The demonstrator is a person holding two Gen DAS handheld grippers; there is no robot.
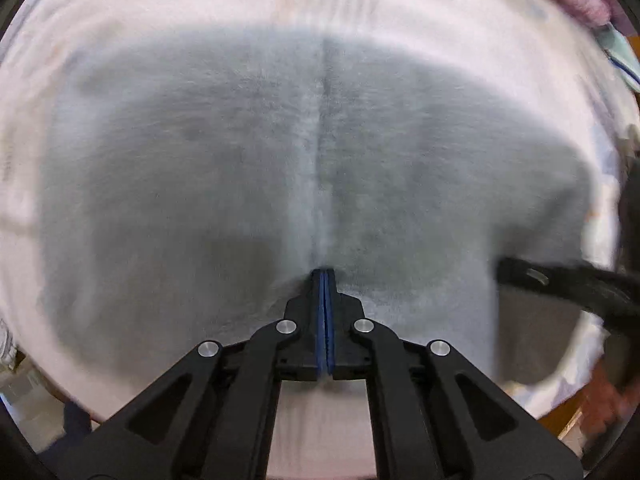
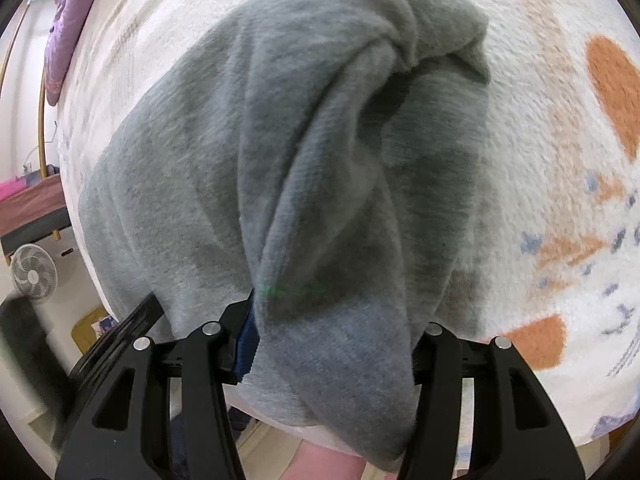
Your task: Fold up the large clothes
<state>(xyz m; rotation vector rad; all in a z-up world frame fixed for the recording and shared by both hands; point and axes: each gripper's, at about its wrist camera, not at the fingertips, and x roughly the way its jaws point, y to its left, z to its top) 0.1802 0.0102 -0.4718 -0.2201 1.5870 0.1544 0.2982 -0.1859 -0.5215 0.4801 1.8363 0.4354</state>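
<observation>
Grey fleece garment (image 2: 280, 140): lies spread on a pale fluffy blanket (image 2: 540, 128); one thick bunched fold is lifted off it toward the near edge.
Garment, left wrist view: grey cloth (image 1: 200, 180) fills the middle, flat, with a seam or crease running straight up from the fingertips; picture is blurred.
Left gripper (image 1: 324, 280): blue pads pressed together, tips at the cloth. Whether a thin layer is pinched between them I cannot tell.
Right gripper (image 2: 332, 344): jaws held apart by a fat wad of the grey cloth, pinching it; the wad hangs down past the fingers.
Right gripper seen from the left: dark arm (image 1: 560, 284) at the garment's right side.
Blanket: white with orange and blue pattern, covers the whole bearing surface; pink along the far edge in the left wrist view.
Surroundings: purple quilted cloth (image 2: 64, 36) at the far left corner, white fan (image 2: 34, 274) on the floor beyond the left edge.
Risk, slip: the thick wad may slide out of the right jaws if pulled hard, since it is bunched and not flat.
Risk, skew: if the left holds nothing, the fold would drag one-sided and wrinkle.
Risk, snag: fluffy blanket may lift along with the fleece.
</observation>
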